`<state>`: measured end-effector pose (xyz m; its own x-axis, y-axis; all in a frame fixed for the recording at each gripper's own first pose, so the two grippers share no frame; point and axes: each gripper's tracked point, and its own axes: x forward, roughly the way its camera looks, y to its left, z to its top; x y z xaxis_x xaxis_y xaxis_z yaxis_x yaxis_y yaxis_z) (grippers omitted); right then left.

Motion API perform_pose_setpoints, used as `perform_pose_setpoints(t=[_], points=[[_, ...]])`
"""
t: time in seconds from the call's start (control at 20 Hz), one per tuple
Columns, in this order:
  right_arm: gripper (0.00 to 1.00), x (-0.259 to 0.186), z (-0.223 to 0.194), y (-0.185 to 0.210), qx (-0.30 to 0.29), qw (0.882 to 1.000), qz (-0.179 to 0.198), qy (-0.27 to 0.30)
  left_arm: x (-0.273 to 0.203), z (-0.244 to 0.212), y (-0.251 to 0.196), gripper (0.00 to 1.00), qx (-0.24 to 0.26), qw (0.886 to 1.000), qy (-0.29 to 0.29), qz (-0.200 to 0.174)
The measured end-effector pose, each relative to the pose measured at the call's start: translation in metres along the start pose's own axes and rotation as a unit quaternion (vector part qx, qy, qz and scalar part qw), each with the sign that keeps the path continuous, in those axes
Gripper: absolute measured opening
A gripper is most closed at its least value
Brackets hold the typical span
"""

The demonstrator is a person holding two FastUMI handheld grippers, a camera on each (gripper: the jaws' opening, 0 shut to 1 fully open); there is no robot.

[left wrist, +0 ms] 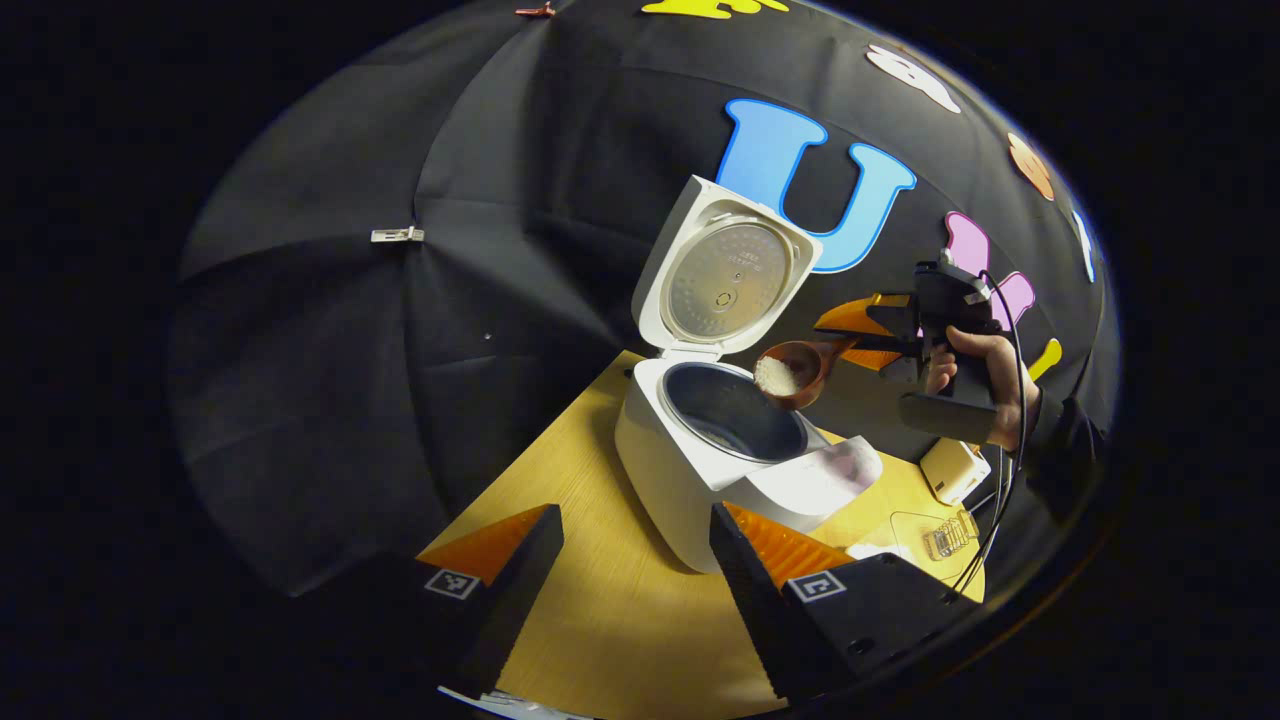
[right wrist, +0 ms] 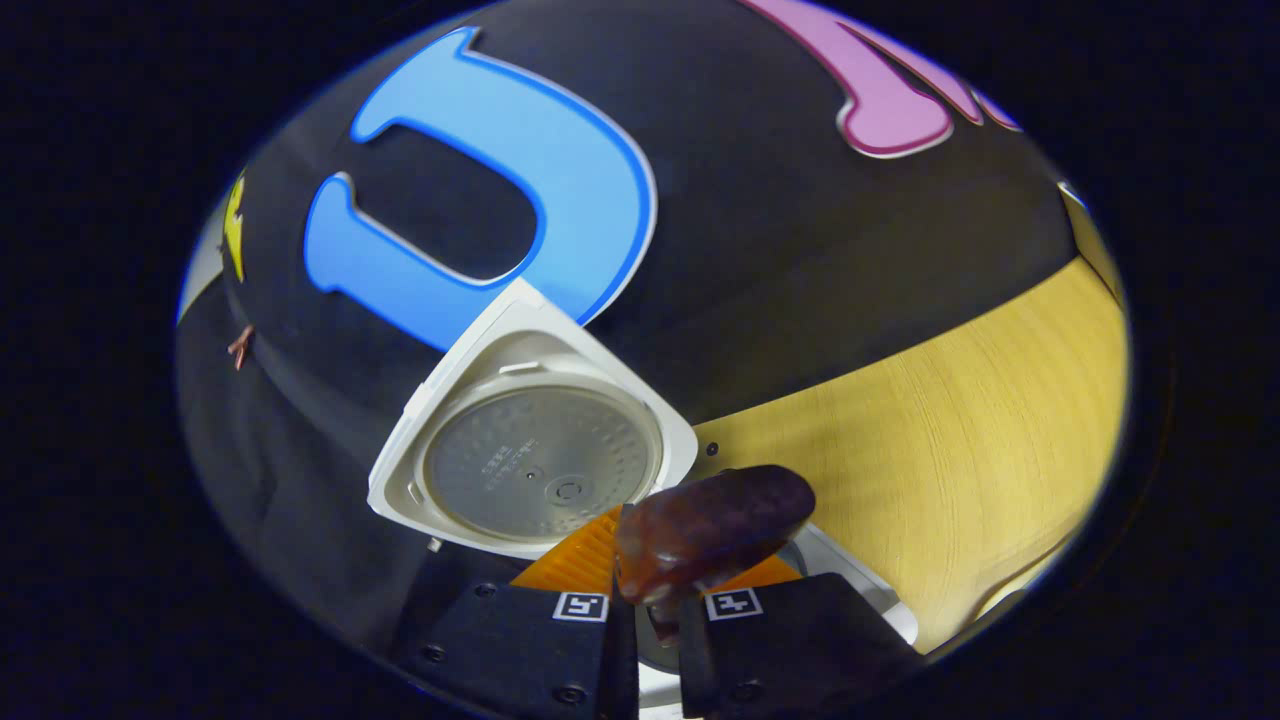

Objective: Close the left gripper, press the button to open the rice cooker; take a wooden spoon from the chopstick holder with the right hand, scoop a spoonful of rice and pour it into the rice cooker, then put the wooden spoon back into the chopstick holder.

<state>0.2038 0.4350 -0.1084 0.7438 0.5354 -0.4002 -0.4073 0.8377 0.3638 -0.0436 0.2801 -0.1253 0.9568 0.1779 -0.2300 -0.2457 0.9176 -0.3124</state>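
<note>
Wooden spoon (left wrist: 797,372), bowl loaded with rice (left wrist: 775,376), clamped by its handle in right gripper (left wrist: 868,338); handle runs rightward, bowl poised at right rim of open rice cooker (left wrist: 720,440). Left gripper (left wrist: 632,560): fingers parted, empty, near side of cooker.

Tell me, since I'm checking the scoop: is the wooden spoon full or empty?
Full: the wooden spoon has white rice heaped in its bowl, over the open rice cooker, held by the right gripper.

White rice cooker (left wrist: 700,480), brown wooden spoon (left wrist: 795,372) with white rice (left wrist: 775,376), yellow wood-grain table (left wrist: 610,600).
</note>
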Motion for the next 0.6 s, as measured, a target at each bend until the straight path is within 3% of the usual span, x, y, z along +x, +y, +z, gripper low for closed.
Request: perform_pose_setpoints(t=[0.15, 0.3, 0.45, 0.6], points=[[0.2, 0.01, -0.017, 0.004, -0.07, 0.998, -0.005, 0.004, 0.0, -0.001, 0.005, 0.95, -0.007, 1.0, -0.003, 0.006], [0.21, 0.014, -0.027, 0.007, -0.164, 0.986, -0.009, -0.009, -0.001, 0.001, 0.009, 0.95, -0.01, 1.0, -0.005, 0.011], [0.2, 0.009, -0.03, 0.014, -0.265, 0.964, 0.002, -0.025, 0.001, -0.003, 0.011, 0.95, -0.014, 1.0, -0.004, 0.012], [0.2, 0.001, -0.031, 0.016, -0.37, 0.928, -0.001, -0.034, -0.001, -0.007, 0.012, 0.95, -0.028, 0.999, -0.001, 0.014]])
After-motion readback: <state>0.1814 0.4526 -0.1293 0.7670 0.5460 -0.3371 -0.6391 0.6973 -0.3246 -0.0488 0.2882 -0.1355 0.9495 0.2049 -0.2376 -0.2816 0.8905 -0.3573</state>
